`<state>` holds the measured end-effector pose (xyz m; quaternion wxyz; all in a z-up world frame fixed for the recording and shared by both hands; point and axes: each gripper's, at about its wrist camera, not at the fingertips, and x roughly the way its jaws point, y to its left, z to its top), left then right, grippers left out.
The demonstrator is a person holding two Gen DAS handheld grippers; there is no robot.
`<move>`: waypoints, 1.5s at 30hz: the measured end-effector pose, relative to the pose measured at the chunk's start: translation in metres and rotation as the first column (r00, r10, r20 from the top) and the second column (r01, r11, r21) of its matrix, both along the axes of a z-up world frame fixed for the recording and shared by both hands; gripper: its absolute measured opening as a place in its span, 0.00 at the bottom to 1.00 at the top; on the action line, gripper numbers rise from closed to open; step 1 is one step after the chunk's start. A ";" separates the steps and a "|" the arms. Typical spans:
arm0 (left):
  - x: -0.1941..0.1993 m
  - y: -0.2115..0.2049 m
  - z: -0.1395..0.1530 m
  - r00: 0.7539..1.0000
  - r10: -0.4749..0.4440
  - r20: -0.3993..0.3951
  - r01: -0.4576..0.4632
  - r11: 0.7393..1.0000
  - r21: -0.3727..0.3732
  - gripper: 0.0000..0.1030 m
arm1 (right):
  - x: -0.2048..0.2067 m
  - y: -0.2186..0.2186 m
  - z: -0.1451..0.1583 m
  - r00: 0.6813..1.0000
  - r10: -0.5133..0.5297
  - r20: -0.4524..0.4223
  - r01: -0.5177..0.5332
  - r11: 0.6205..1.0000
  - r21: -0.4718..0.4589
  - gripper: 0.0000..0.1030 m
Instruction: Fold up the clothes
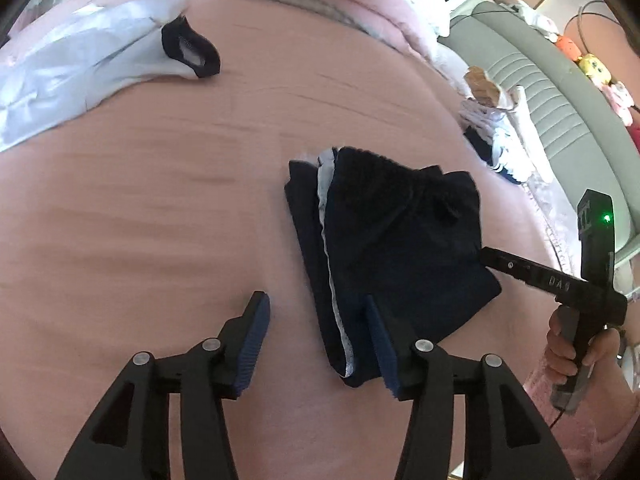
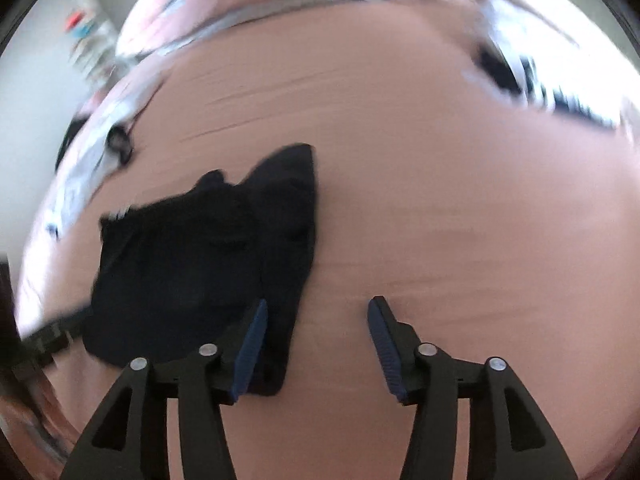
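Observation:
Dark navy shorts (image 1: 392, 248) with a white side stripe lie folded on the pink bed sheet (image 1: 160, 220). My left gripper (image 1: 316, 304) is open above their near left edge, one finger over the cloth and the other over bare sheet. A hand (image 1: 576, 344) holds my right gripper (image 1: 486, 257), whose tip touches the shorts' right edge. In the blurred right wrist view, the right gripper (image 2: 319, 306) is open with nothing between its fingers. Its left finger is over the shorts (image 2: 200, 260), which look plain black here.
A pale blue-grey garment (image 1: 80, 60) with a dark collar (image 1: 192, 48) lies at the far left of the bed. A pile of striped clothes (image 1: 492, 136) sits at the right edge, beside a grey padded headboard (image 1: 540, 80) with plush toys (image 1: 592, 64).

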<state>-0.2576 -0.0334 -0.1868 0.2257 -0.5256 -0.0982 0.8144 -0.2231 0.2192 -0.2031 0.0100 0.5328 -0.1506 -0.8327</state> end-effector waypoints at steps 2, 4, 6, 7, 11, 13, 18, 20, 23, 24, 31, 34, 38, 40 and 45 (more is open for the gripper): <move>0.001 0.000 0.006 1.000 -0.024 -0.006 0.024 0.999 0.046 0.52 | 0.000 0.004 -0.001 1.000 -0.016 -0.019 0.015 0.999 -0.047 0.67; -0.002 0.007 0.008 0.999 -0.042 -0.016 0.044 0.995 0.088 0.52 | -0.004 -0.002 0.001 1.000 0.014 -0.008 -0.014 0.999 -0.035 0.68; -0.007 0.017 0.004 0.999 -0.039 -0.034 0.042 0.996 0.076 0.52 | -0.011 -0.013 0.002 0.997 0.078 -0.006 -0.078 0.997 -0.029 0.68; -0.009 0.021 0.000 0.998 -0.040 -0.042 0.042 0.997 0.064 0.51 | -0.014 -0.017 0.000 0.995 0.098 -0.004 -0.098 0.995 -0.028 0.68; -0.020 0.026 -0.007 0.998 -0.028 -0.050 0.032 0.997 0.072 0.18 | -0.028 -0.033 -0.006 0.987 0.158 -0.016 -0.155 0.980 0.127 0.50; -0.024 0.022 -0.008 1.000 -0.010 -0.030 0.013 0.993 0.114 0.11 | -0.027 -0.034 -0.001 0.985 0.173 -0.015 -0.171 0.983 0.063 0.22; -0.014 0.026 0.009 0.999 -0.002 -0.047 0.009 0.988 0.154 0.10 | -0.019 -0.054 0.008 0.981 0.192 -0.020 -0.191 0.980 0.050 0.10; -0.001 0.031 0.022 0.997 -0.004 -0.073 0.015 0.989 0.145 0.10 | -0.020 -0.060 0.016 0.981 0.189 -0.042 -0.187 0.982 0.037 0.10; 0.017 0.038 0.042 0.993 -0.009 -0.114 0.024 0.991 0.131 0.10 | -0.007 -0.058 0.032 0.979 0.186 -0.086 -0.187 0.982 0.004 0.10; 0.024 0.041 0.049 0.992 -0.010 -0.127 0.026 0.992 0.127 0.10 | 0.000 -0.057 0.035 0.978 0.189 -0.091 -0.190 0.982 0.000 0.10; 0.025 0.100 0.084 0.981 -0.082 -0.177 0.103 0.989 0.107 0.10 | 0.016 -0.026 0.066 0.980 0.160 -0.118 -0.165 0.986 -0.037 0.10; 0.007 0.139 0.106 0.972 -0.117 -0.205 0.144 0.982 0.125 0.10 | 0.009 -0.005 0.088 0.977 0.143 -0.161 -0.150 0.988 -0.031 0.10; -0.017 0.190 0.136 0.957 -0.161 -0.242 0.200 0.969 0.146 0.10 | -0.003 0.055 0.128 0.970 0.103 -0.221 -0.106 0.994 0.001 0.10; -0.029 0.215 0.151 0.948 -0.182 -0.261 0.228 0.961 0.156 0.10 | -0.009 0.093 0.148 0.966 0.073 -0.249 -0.074 0.997 0.005 0.10; -0.069 0.284 0.191 0.917 -0.229 -0.326 0.293 0.942 0.162 0.10 | -0.039 0.173 0.198 0.945 0.029 -0.327 -0.017 0.999 0.040 0.10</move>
